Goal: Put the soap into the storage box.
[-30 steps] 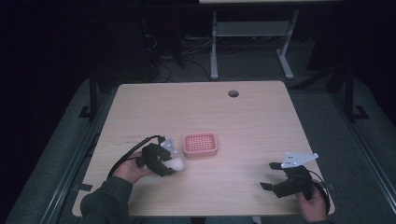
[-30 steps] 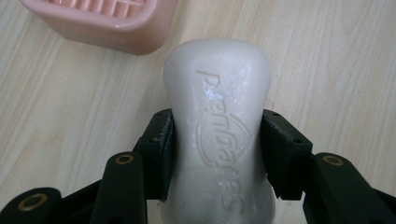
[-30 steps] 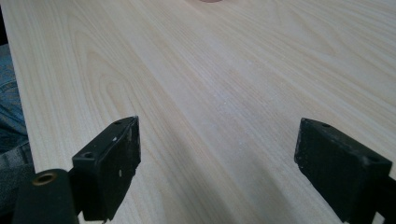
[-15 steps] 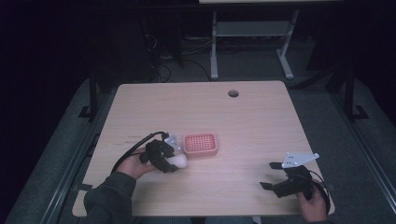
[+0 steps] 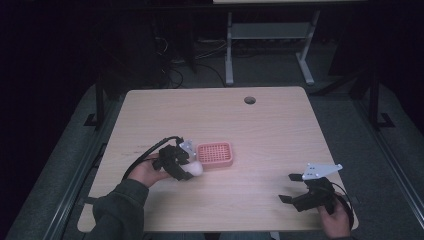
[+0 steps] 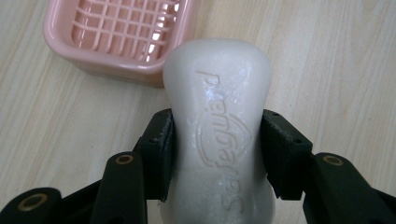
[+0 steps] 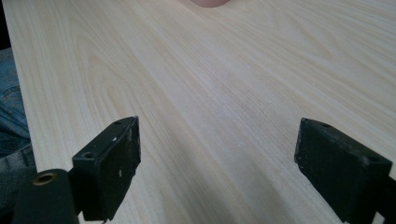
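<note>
Left gripper (image 6: 215, 154) around white soap bar (image 6: 219, 126)

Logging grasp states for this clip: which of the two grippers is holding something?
The left gripper, shut on the white soap bar beside the pink dish; the right gripper is open.

Dim, mostly dark room. Pale wood-grain counter (image 5: 280, 130) with rounded corners and a round cable hole (image 5: 249, 100) near its far edge. Grey floor (image 5: 350, 105) around it. Behind, a light metal desk frame (image 5: 270, 35) on two legs, and tangled black cables (image 5: 172, 60) on the floor to its left.
</note>
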{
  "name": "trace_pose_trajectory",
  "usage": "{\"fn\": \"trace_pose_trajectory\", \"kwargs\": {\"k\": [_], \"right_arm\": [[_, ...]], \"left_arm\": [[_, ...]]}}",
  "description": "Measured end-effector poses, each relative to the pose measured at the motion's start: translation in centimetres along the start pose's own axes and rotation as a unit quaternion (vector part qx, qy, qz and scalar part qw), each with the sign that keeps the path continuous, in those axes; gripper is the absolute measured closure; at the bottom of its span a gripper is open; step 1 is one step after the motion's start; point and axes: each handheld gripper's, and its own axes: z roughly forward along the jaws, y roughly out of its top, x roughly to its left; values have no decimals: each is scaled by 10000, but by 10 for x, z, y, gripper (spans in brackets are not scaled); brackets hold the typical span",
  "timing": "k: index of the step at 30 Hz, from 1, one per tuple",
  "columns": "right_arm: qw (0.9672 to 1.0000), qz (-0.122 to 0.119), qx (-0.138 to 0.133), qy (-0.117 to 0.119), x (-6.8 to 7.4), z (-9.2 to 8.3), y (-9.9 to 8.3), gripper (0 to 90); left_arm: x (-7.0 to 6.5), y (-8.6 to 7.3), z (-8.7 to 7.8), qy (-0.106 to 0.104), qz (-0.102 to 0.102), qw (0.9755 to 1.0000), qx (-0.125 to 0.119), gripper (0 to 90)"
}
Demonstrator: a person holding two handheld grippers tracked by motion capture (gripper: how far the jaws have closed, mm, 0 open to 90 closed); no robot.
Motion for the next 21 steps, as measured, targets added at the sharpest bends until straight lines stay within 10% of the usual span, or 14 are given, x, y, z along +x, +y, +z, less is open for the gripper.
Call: {"fn": "trace_pose_trajectory", "kwargs": {"k": [21], "right_arm": [[10000,37,-41,7,-1,-2,-1,142]], "left_arm": [[10,23,1,-44,89,10000,8,493]]}}
